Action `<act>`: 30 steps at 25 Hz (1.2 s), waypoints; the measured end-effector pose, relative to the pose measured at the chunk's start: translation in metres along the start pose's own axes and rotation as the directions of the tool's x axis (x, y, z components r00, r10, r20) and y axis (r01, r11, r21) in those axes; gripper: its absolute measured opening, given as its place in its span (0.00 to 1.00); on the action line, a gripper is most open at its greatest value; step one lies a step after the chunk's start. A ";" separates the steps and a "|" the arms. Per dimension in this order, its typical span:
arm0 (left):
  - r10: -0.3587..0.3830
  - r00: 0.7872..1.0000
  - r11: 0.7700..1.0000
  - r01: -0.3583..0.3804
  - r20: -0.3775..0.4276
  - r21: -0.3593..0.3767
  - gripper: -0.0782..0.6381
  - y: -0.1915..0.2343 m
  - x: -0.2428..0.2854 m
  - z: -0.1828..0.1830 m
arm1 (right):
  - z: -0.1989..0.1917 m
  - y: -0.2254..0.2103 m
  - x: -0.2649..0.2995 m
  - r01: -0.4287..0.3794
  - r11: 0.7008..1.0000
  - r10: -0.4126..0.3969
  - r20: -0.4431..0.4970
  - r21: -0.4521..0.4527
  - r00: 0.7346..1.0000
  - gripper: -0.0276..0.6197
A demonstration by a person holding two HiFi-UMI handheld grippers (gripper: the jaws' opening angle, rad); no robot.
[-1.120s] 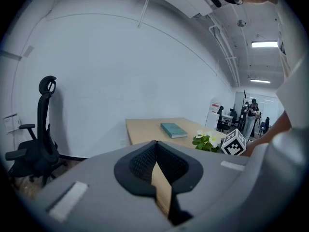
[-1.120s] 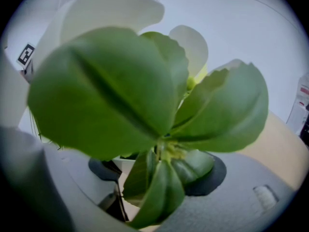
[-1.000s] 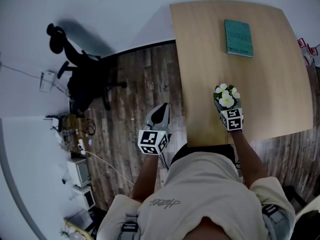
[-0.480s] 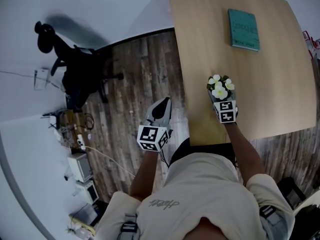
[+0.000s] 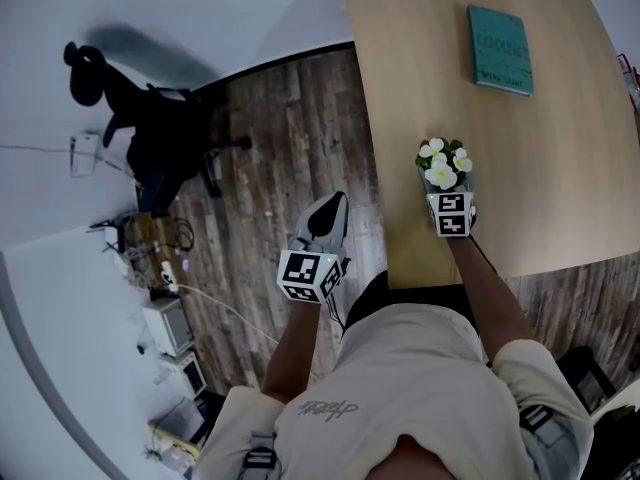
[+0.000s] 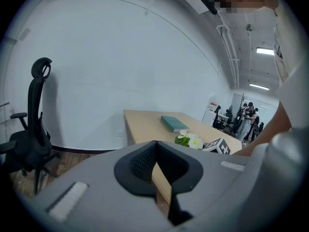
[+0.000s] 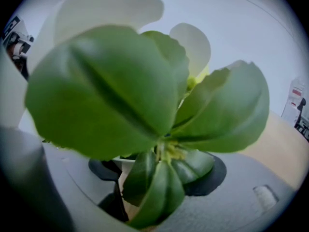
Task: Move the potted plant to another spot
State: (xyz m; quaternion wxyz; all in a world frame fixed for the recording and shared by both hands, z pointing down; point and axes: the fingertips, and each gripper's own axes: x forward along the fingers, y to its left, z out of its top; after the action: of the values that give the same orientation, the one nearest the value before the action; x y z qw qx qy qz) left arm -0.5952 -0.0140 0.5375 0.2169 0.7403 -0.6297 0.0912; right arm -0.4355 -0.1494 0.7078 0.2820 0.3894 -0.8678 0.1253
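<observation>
You were in an office. A black swivel chair (image 5: 150, 143) stood at the upper left on wood-plank flooring (image 5: 290, 158). A pale wooden table (image 5: 560, 168) carrying a teal book (image 5: 499, 49) filled the upper right, and computer boxes and cables (image 5: 165, 323) lay at the lower left. At the left gripper view's right edge, ceiling strip lights (image 6: 264, 51) hung over standing people (image 6: 248, 117).

teal book (image 5: 500, 48) flat on wooden table (image 5: 560, 168); black office chair (image 5: 150, 138) on plank floor (image 5: 290, 148)
</observation>
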 end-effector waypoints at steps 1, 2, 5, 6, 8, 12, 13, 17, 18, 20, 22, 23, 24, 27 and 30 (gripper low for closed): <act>0.004 1.000 1.000 -0.004 -0.003 0.000 0.13 0.002 0.000 -0.002 | 0.001 0.000 0.001 0.004 1.000 -0.004 0.005 0.006 1.000 0.57; 0.009 1.000 1.000 -0.009 -0.005 -0.002 0.13 0.004 0.001 -0.003 | 0.001 -0.001 0.001 0.008 1.000 -0.008 0.008 0.007 1.000 0.57; 0.022 1.000 1.000 -0.022 -0.005 -0.009 0.13 0.007 -0.001 -0.006 | -0.008 -0.001 0.004 0.001 1.000 -0.001 -0.024 -0.010 1.000 0.57; 0.025 1.000 1.000 -0.025 -0.005 -0.011 0.13 0.008 -0.002 -0.007 | -0.012 0.000 0.004 -0.007 1.000 0.006 -0.042 -0.013 0.999 0.60; 0.026 1.000 1.000 -0.026 -0.005 -0.015 0.13 0.006 -0.003 -0.006 | -0.014 0.001 0.001 -0.019 1.000 0.018 -0.046 -0.012 0.999 0.62; 0.023 1.000 1.000 -0.023 -0.003 -0.008 0.13 0.003 -0.003 -0.005 | -0.013 0.001 -0.005 -0.036 0.999 0.036 -0.028 -0.022 0.999 0.63; 0.024 1.000 1.000 -0.024 -0.003 -0.007 0.13 0.003 -0.003 -0.004 | -0.015 0.002 -0.006 -0.040 0.999 0.039 -0.031 -0.026 0.999 0.62; 0.020 1.000 1.000 -0.020 -0.005 0.001 0.13 -0.002 -0.001 -0.003 | -0.023 0.002 -0.015 -0.041 0.999 0.039 -0.045 -0.028 0.998 0.62; 0.017 1.000 1.000 -0.017 -0.005 0.004 0.13 -0.004 0.000 -0.002 | -0.025 0.001 -0.017 -0.040 0.999 0.038 -0.047 -0.023 0.998 0.62; 0.010 1.000 1.000 -0.010 -0.003 0.009 0.13 -0.009 0.001 0.000 | -0.028 0.000 -0.022 -0.043 0.999 0.043 -0.052 -0.013 0.998 0.62; 0.004 1.000 1.000 -0.004 -0.001 0.013 0.13 -0.015 0.003 0.002 | -0.032 -0.001 -0.028 -0.052 0.999 0.052 -0.061 -0.008 0.997 0.62; 0.002 1.000 1.000 -0.002 0.000 0.015 0.13 -0.018 0.005 0.003 | -0.035 -0.003 -0.031 -0.058 0.998 0.057 -0.067 -0.008 0.996 0.62; 0.000 1.000 1.000 0.000 0.002 0.017 0.13 -0.021 0.007 0.004 | -0.039 -0.005 -0.033 -0.063 0.998 0.062 -0.072 -0.009 0.995 0.62; -0.003 1.000 1.000 0.003 0.008 0.022 0.13 -0.031 0.014 0.007 | -0.049 -0.009 -0.044 -0.085 0.996 0.084 -0.076 -0.014 0.994 0.62; -0.004 1.000 1.000 0.004 0.015 0.025 0.13 -0.041 0.017 0.011 | -0.048 -0.008 -0.062 -0.127 0.991 0.125 -0.069 -0.029 0.990 0.62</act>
State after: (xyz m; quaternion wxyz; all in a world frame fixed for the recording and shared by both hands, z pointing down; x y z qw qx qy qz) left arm -0.5538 -0.0293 0.5267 0.2031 0.7449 -0.6287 0.0931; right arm -0.3774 -0.0960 0.7106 0.3090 0.3246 -0.8827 0.1414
